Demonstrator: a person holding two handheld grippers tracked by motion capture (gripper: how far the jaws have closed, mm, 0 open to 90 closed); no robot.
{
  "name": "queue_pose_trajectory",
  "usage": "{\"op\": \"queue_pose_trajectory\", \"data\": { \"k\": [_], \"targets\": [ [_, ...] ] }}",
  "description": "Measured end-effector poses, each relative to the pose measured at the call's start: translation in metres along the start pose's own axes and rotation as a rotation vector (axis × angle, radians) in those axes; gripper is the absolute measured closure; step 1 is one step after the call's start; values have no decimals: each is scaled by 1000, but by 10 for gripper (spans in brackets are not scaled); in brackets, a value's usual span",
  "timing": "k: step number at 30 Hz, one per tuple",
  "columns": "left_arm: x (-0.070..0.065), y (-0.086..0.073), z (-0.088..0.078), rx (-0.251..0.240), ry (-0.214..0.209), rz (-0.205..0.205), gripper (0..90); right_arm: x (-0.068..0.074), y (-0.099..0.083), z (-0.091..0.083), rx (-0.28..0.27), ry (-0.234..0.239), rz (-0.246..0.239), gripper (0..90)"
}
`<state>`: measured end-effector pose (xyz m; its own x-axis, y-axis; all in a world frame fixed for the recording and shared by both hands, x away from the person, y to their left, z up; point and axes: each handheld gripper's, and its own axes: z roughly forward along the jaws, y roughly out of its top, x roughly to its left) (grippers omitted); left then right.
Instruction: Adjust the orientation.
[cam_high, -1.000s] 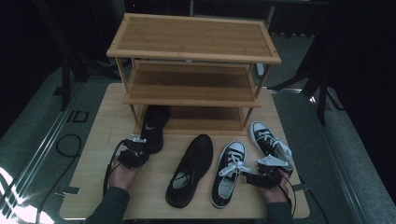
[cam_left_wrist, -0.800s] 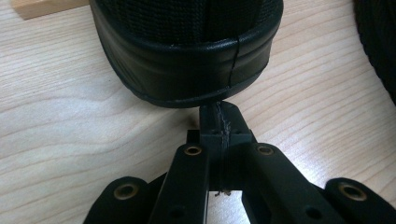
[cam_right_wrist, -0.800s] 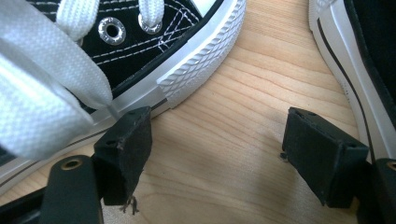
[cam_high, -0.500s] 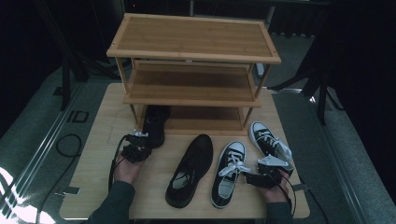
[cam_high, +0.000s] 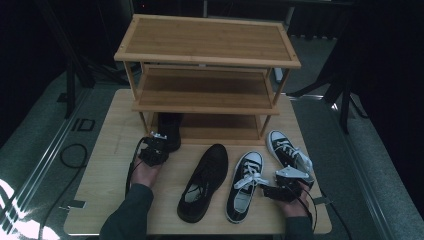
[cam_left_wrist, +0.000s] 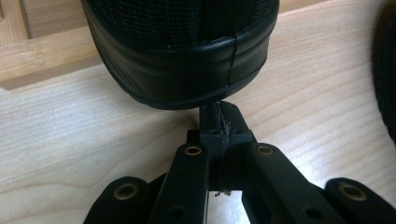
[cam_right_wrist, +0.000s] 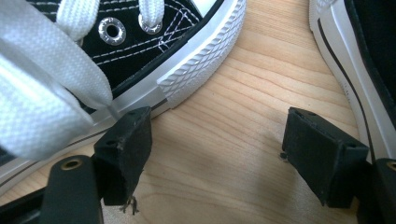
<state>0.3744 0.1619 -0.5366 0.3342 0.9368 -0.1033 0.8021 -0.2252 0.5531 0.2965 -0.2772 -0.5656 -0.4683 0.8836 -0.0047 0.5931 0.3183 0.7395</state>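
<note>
Left gripper (cam_left_wrist: 219, 126), jaws pressed together, nudges the black shoe's heel (cam_left_wrist: 182, 60); push straight along the bottom shelf (cam_high: 210, 127); right gripper (cam_right_wrist: 219, 140) spread, idle.

Legible markings: one.
Letters "ID" are showing on the grey floor (cam_high: 82, 124), left of the table (cam_high: 107, 165).

My left gripper (cam_high: 159, 144) sits low on the table, jaws pressed together, arm reaching forward. My right gripper (cam_high: 270, 191) lies level near the front edge, jaws spread wide.
</note>
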Motion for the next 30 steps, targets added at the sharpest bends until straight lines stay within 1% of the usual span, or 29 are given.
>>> {"op": "queue_pose_trajectory", "data": {
  "k": [2, 5, 9, 11, 13, 19, 21, 25, 27, 28, 29, 30],
  "targets": [
    [0, 2, 2, -1, 3, 0, 893, 0, 0, 0, 0, 0, 0, 241],
    [2, 6, 4, -1, 9, -12, 894, 0, 0, 0, 0, 1, 0, 241],
    [6, 10, 6, -2, 6, -23, 894, 0, 0, 0, 0, 1, 0, 241],
    [8, 12, 7, -8, -4, -26, 894, 0, 0, 0, 0, 1, -1, 241],
    [9, 14, 8, -4, -2, -32, 894, 0, 0, 0, 0, 1, -1, 241],
    [14, 16, 10, 0, 12, -47, 894, 0, 0, 0, 0, 1, -1, 241],
    [16, 17, 10, 1, 8, -55, 893, 0, 0, 0, 0, 1, -1, 241],
    [15, 17, 11, 1, 5, -49, 890, 0, 0, 0, 0, 1, -1, 241],
    [15, 16, 11, 1, -4, -43, 862, 0, 0, 0, 0, 1, -1, 241],
    [15, 16, 12, -1, -4, -34, 840, 0, 0, 0, 0, 1, -1, 241],
    [15, 16, 12, -1, -4, -34, 816, 0, 0, 0, 0, 1, -1, 241],
    [15, 15, 12, -2, -8, -30, 816, 0, 0, 0, 0, 1, -1, 241]
  ]
}}
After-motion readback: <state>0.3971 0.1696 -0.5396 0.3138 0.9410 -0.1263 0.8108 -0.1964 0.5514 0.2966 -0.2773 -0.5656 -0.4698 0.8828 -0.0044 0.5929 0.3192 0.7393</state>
